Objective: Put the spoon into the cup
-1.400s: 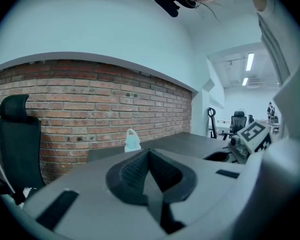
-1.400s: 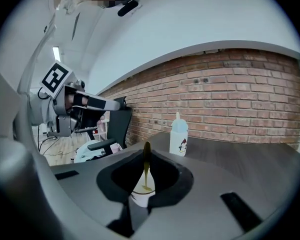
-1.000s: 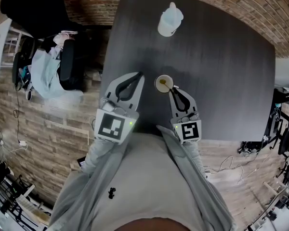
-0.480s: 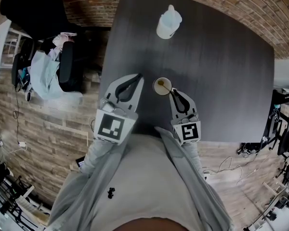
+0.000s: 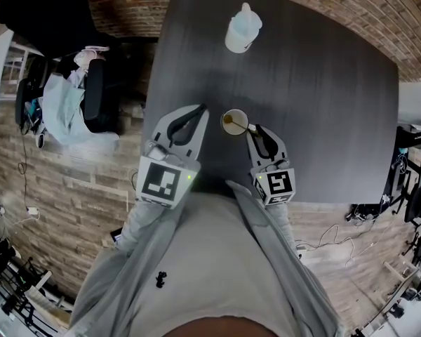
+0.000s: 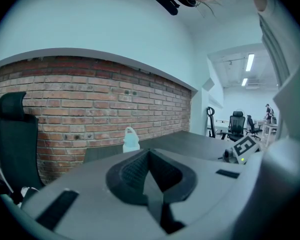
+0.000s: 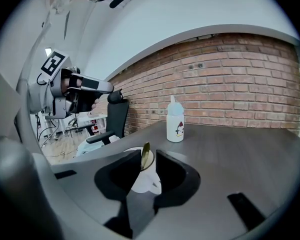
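The cup (image 5: 235, 122) stands on the worktop (image 5: 323, 104) toward its near edge, left of the middle, with the spoon (image 7: 145, 156) in it, leaning against the rim. The bottle (image 5: 241, 30) stands upright well behind the cup, near the far edge. A chair (image 5: 98, 97) sits beyond the worktop's left edge.

My head camera sits high and looks steeply down past the person's chest onto the table (image 5: 323, 118). From there the bottle (image 5: 242, 30) lies at 12 o'clock, and the left gripper (image 5: 204, 108) and right gripper (image 5: 252, 128) sit near centre. The left gripper view rides low and close behind its jaws, facing the brick wall (image 6: 90, 99) with the bottle straight ahead. The right gripper view faces the same wall along its opening jaws. The spoon (image 7: 145, 155) and cup (image 7: 146, 183) stand close between them, and the bottle is at 1 o'clock. All three views share the bottle and table.
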The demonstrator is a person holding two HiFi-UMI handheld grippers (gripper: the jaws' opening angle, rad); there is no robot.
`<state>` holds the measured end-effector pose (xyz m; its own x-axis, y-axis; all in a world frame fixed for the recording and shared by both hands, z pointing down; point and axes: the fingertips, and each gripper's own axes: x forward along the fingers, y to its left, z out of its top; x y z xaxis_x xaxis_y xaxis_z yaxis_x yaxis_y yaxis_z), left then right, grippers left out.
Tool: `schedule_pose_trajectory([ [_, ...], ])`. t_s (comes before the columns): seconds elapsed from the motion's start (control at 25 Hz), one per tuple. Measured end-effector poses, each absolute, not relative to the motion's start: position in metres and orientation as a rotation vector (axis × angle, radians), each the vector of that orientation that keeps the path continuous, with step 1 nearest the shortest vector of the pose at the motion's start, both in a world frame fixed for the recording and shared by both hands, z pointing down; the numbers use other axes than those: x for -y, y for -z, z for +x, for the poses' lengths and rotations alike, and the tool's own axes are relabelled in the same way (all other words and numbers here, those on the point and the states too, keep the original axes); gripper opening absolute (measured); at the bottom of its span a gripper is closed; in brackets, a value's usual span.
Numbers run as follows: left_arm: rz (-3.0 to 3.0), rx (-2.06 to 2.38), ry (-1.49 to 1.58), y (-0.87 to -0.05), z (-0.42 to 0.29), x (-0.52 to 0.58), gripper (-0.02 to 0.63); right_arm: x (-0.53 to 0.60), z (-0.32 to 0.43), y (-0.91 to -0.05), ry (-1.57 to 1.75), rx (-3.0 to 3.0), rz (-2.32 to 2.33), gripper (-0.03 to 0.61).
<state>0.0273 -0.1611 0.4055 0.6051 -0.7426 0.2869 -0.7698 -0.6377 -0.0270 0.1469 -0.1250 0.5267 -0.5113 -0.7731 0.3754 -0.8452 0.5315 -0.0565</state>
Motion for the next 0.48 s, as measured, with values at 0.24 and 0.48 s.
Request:
schedule_pose_trajectory([
  [0.24, 2.691, 1.304, -0.402, -0.404, 0.026, 0.161, 0.019, 0.128, 0.148, -0.524, -0.383, 2.485, 1.367, 0.1],
  [0.48, 2.73, 1.306, -0.409, -0.403, 0.025, 0.162, 0.018, 0.134, 0.153, -0.515, -0.449, 2.494, 1.418, 0.113],
])
